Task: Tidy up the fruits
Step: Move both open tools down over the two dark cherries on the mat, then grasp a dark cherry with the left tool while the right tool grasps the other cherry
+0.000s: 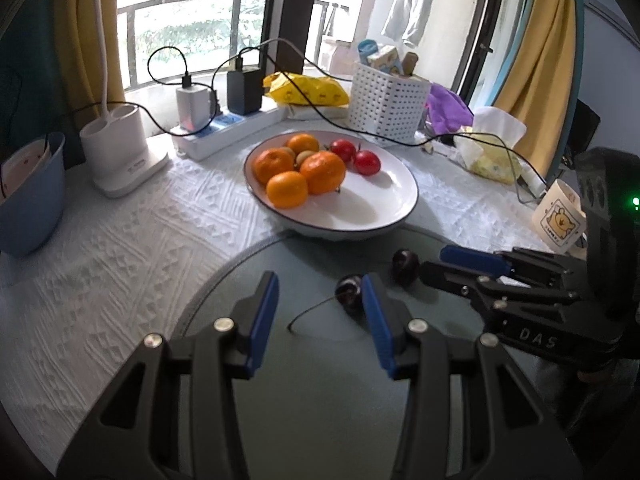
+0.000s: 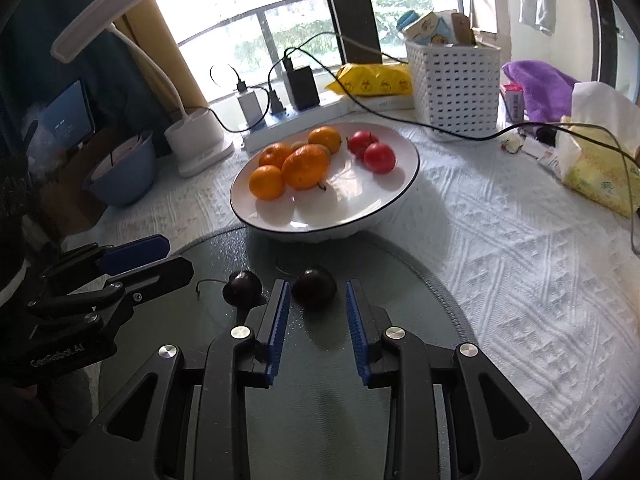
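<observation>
A white bowl (image 1: 384,216) (image 2: 384,204) holds several oranges (image 1: 322,172) (image 2: 305,167), two red fruits (image 1: 367,162) (image 2: 379,157) and small brownish fruits. Two dark cherries lie on the grey glass top in front of it. My left gripper (image 1: 320,296) is open and empty; one stemmed cherry (image 1: 349,294) (image 2: 242,287) sits just beyond its right fingertip. My right gripper (image 2: 318,300) (image 1: 434,264) is open and empty, with the other cherry (image 2: 314,288) (image 1: 405,267) just ahead between its fingertips.
A white basket (image 1: 386,106) (image 2: 456,80), power strip with chargers (image 1: 224,132), lamp base (image 1: 120,148), blue bucket (image 1: 32,196), tissue pack (image 2: 600,172), mug (image 1: 560,216) and trailing black cables ring the bowl on the white cloth.
</observation>
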The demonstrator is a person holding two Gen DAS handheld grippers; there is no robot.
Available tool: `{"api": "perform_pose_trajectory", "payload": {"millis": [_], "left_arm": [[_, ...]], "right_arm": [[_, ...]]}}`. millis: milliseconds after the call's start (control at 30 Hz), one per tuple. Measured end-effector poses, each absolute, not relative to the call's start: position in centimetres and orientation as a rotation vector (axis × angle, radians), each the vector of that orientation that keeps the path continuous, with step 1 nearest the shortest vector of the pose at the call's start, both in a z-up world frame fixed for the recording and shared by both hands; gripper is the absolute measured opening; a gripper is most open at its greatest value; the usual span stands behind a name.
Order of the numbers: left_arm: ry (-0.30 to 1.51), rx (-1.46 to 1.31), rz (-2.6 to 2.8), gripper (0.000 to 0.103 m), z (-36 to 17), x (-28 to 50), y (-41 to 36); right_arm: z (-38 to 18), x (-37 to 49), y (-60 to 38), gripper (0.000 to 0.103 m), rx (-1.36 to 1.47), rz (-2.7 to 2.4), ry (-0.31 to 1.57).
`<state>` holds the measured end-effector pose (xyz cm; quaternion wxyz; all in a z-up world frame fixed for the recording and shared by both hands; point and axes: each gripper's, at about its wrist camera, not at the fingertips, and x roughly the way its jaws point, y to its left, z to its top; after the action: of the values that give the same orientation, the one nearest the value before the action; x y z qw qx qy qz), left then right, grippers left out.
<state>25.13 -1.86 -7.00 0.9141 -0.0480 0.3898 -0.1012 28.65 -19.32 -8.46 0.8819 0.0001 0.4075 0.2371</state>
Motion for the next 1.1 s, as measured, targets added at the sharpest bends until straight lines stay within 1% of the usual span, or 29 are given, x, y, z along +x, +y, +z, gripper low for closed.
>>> {"api": "perform_pose_trajectory", "payload": {"millis": [33,533,567,600,700,1100], "left_arm": [[0.806,-0.099,-0.209,0.045,-7.1,25.1,-1.8],[0.823,-0.068,-0.272,0.045,-8.0,26.7,-3.1],[0.827,-0.065,-0.275,0.045,-8.1,26.9,-3.3],[0.831,-0.062,-0.277,0.045,-8.2,27.0,-3.4],[0.846,-0.053,-0.281,0.045,-8.7,27.5,-3.9],[0.891,0.001,-0.280,0.045,-10.3,28.4,-5.8]], "right_arm": [[-8.6,28.7,-19.3,0.039,0.001,0.493,0.854],[-10.0,30.0,-18.5,0.039,-0.030,0.500,0.893],[-10.0,29.9,-18.4,0.039,-0.035,0.504,0.891],[-10.1,30.0,-18.4,0.035,-0.038,0.510,0.888],[-9.8,29.7,-18.3,0.030,-0.048,0.519,0.868],[-9.4,29.4,-21.2,0.030,-0.011,0.500,0.845]]}}
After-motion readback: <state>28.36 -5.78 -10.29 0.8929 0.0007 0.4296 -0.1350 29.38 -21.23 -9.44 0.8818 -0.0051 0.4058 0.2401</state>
